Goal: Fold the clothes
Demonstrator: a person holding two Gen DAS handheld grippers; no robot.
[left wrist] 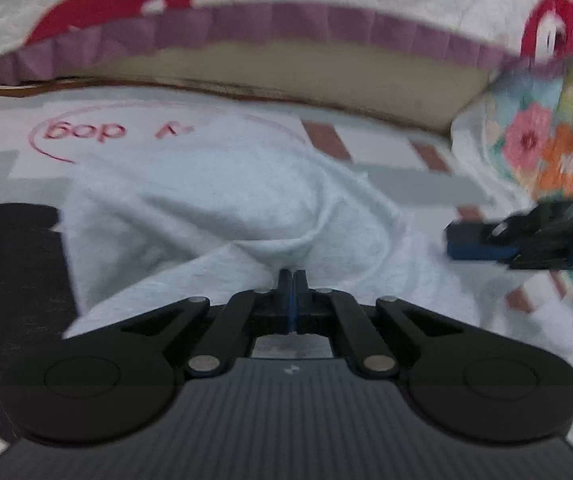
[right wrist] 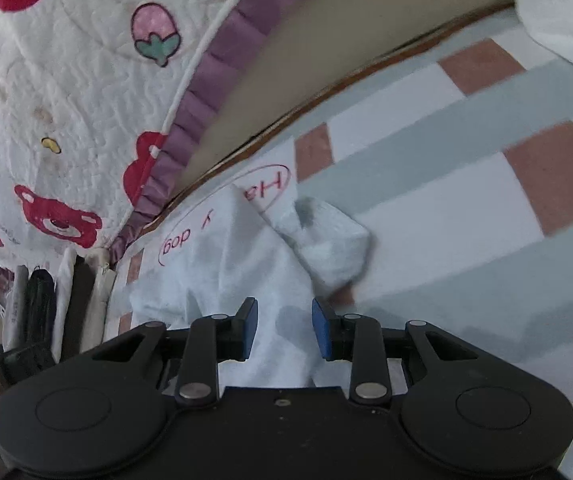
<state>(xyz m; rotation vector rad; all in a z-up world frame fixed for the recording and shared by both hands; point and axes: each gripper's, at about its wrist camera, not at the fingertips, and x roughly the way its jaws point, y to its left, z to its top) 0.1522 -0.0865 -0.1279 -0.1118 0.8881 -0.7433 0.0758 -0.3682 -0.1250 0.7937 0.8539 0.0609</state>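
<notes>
A: Left wrist view first. Where's the garment?

B: The white garment (left wrist: 226, 208) lies crumpled on the checked sheet (left wrist: 386, 164), straight ahead of the left gripper (left wrist: 291, 276). Its jaws are pressed together on a raised fold of that cloth, right at the tips.

A: And the other claw?

B: The right gripper (left wrist: 474, 240) comes in from the right edge, just beside the garment's right side. From here I can't tell how wide it stands.

A: Right wrist view, then.

B: The right gripper (right wrist: 284, 326) is spread, blue pads (right wrist: 320, 322) apart, with white cloth (right wrist: 246, 264) lying under and between them, but the pads don't press it. The garment runs away from the claw toward the bear-print quilt (right wrist: 66, 92), one corner flopped right.

A: Which hand is better placed?

B: The left already pinches; I'd judge the right must close on the near edge before any fold.

A: Containers?

B: None that I can make out, only blurred upright items (right wrist: 46, 308) far left
</notes>
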